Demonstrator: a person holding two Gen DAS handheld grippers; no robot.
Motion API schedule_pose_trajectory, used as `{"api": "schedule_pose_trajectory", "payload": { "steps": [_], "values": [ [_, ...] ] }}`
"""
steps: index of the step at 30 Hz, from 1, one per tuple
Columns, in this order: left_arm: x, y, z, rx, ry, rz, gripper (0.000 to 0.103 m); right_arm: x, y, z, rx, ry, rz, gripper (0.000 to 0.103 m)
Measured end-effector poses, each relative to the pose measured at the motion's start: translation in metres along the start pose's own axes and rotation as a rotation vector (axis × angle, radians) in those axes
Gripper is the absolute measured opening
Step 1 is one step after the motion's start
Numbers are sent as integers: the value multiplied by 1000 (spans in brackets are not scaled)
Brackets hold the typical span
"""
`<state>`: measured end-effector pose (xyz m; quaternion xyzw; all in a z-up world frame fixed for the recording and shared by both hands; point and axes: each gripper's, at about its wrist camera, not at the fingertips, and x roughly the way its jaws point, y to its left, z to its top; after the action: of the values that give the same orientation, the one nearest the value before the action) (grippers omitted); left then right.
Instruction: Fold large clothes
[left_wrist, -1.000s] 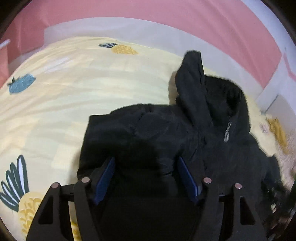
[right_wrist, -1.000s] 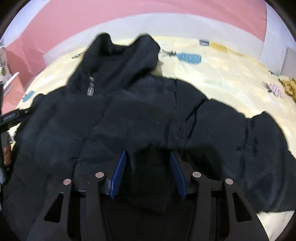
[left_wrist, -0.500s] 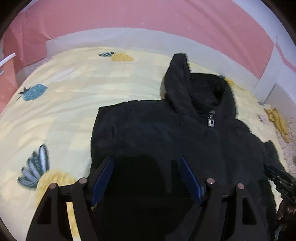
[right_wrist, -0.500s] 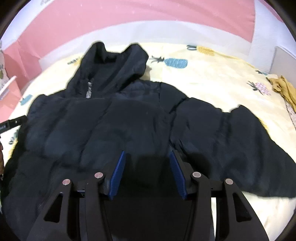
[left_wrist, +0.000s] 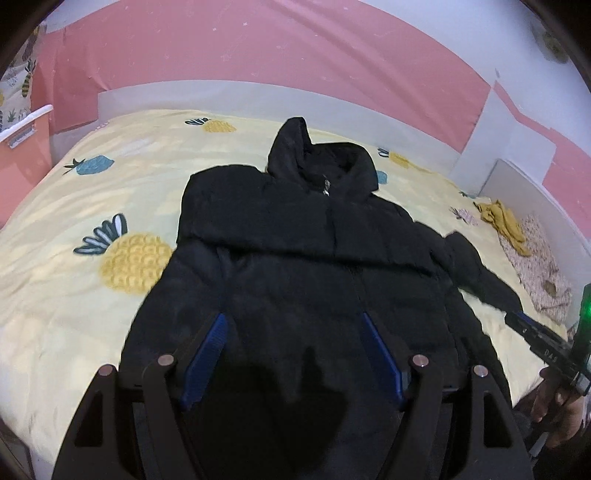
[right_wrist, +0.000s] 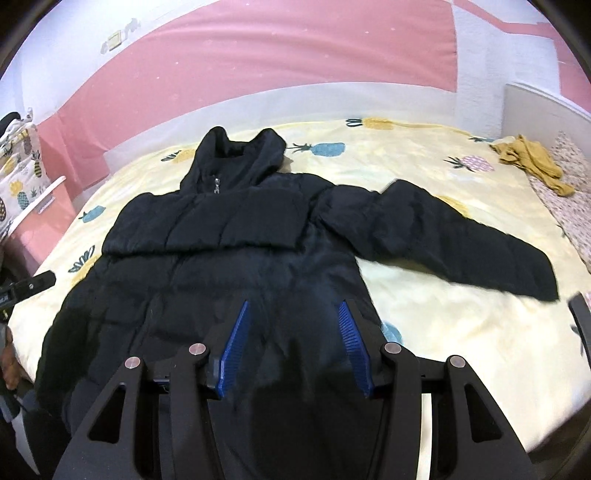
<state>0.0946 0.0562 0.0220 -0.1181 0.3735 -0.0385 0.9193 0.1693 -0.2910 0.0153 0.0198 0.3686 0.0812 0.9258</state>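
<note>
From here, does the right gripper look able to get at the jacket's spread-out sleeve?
Probably yes. The sleeve lies flat on the bedsheet with nothing on it, and the right gripper, jaws open and empty, hangs over the jacket hem just beside it.

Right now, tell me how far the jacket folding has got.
Done: the black jacket lies spread on the bed, and one sleeve looks folded across the chest. In hand: nothing; the left gripper and right gripper are both open above the hem. Left: the outstretched sleeve, the hood and the body folds.
</note>
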Motion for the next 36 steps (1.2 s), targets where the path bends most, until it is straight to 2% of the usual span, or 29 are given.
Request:
{"api": "schedule_pose_trajectory", "payload": {
  "steps": [6,13,21,27,30,33,36],
  "values": [
    [-9,-20,-22,7,20,-20,75,-14,-19,-23,47,12,-13,51],
    [8,-36,-19,28,33,1,75,-8,-62,-26,152,13,-45,52],
    [45,-46,4,72,30,54,75,26,-144,-21,324,49,-130,53],
    [78,-44,16,79,60,72,75,57,-219,-22,516,81,-179,53],
    [97,-42,17,83,88,79,75,76,-254,-27,628,101,-175,54],
    [118,-38,15,74,124,90,75,84,-277,-28,710,58,-131,54],
    [133,-31,8,61,152,96,75,91,-294,-22,755,28,-122,54]
  ]
}}
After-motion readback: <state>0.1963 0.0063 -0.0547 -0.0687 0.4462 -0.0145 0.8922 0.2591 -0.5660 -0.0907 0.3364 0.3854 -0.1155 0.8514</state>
